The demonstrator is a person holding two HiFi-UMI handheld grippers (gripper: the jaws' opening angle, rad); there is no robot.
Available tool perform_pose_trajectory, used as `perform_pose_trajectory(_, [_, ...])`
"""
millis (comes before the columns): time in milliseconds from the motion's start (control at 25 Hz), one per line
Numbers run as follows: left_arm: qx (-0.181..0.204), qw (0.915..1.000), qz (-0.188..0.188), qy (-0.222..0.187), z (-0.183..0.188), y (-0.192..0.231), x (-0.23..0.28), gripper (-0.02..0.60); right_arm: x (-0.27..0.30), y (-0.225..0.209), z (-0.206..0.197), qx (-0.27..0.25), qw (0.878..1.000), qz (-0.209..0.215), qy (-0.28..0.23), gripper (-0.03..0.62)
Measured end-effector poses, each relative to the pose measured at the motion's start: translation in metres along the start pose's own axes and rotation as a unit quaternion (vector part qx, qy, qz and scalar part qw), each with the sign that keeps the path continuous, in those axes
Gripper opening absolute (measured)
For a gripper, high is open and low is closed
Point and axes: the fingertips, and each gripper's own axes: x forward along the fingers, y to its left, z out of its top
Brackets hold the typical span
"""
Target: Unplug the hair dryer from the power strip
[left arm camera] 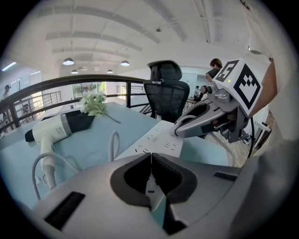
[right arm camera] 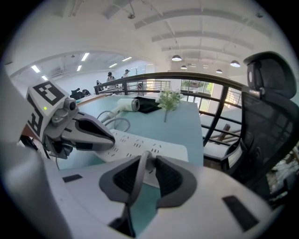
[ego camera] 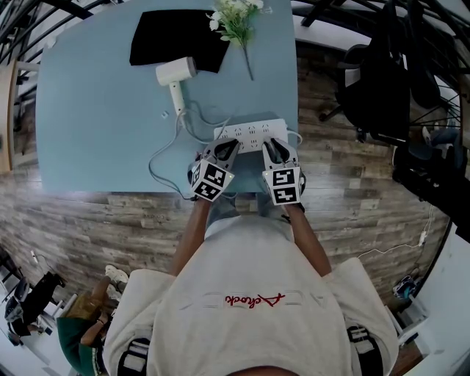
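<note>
The white hair dryer [ego camera: 175, 73] lies on the blue table [ego camera: 88, 110], and its cable [ego camera: 156, 163] loops toward the white power strip [ego camera: 250, 132] near the table's front edge. My left gripper [ego camera: 224, 149] rests at the strip's near left side. Its jaws meet in the left gripper view [left arm camera: 150, 156] with nothing between them. My right gripper [ego camera: 273, 149] is at the strip's right end. In the right gripper view [right arm camera: 149, 161] a grey cord [right arm camera: 138, 179] runs up between the pads, which close on it. I cannot tell whose cord it is.
A black cloth [ego camera: 180, 37] and a sprig of white flowers [ego camera: 235, 18] lie at the table's far side. A black office chair [ego camera: 382, 73] stands on the wood floor to the right. A dark railing [right arm camera: 187, 77] runs beyond the table.
</note>
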Motion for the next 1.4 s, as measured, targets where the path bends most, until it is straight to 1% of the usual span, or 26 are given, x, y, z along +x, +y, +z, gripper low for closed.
perform_pose_trajectory(720, [-0.008, 1.0, -0.002, -0.004, 0.0, 0.0, -0.002, 0.009, -0.007, 0.002, 0.002, -0.011, 1.0, -0.007, -0.005, 0.095])
perform_pose_trajectory(880, [-0.01, 0.9999, -0.004, -0.002, 0.001, -0.001, -0.002, 0.009, -0.008, 0.002, 0.0, -0.009, 1.0, -0.003, -0.001, 0.095])
perform_pose_trajectory(960, [-0.004, 1.0, -0.003, 0.005, 0.001, -0.001, 0.0, 0.009, -0.011, 0.003, 0.011, -0.018, 1.0, -0.004, -0.017, 0.095])
perform_pose_trajectory(1040, [0.005, 0.9999, -0.002, 0.013, 0.001, 0.001, 0.003, 0.009, -0.012, 0.006, 0.03, -0.029, 0.999, -0.007, -0.036, 0.095])
perform_pose_trajectory(1120, [0.004, 0.9999, 0.001, 0.015, 0.001, 0.002, 0.003, 0.009, -0.011, 0.008, 0.04, -0.033, 0.999, -0.001, -0.042, 0.095])
perform_pose_trajectory(1200, [-0.001, 0.9999, -0.002, 0.015, 0.0, 0.0, 0.004, 0.009, -0.012, 0.007, 0.036, -0.03, 0.999, 0.007, -0.044, 0.095])
perform_pose_trajectory(1280, [0.001, 0.9999, -0.006, 0.015, 0.0, -0.001, 0.004, 0.009, -0.014, 0.004, 0.03, -0.013, 0.999, 0.008, -0.04, 0.095])
perform_pose_trajectory(1400, [0.007, 0.9999, 0.0, 0.011, 0.001, 0.0, 0.0, 0.009, -0.017, 0.004, 0.027, -0.005, 0.999, 0.009, -0.039, 0.097])
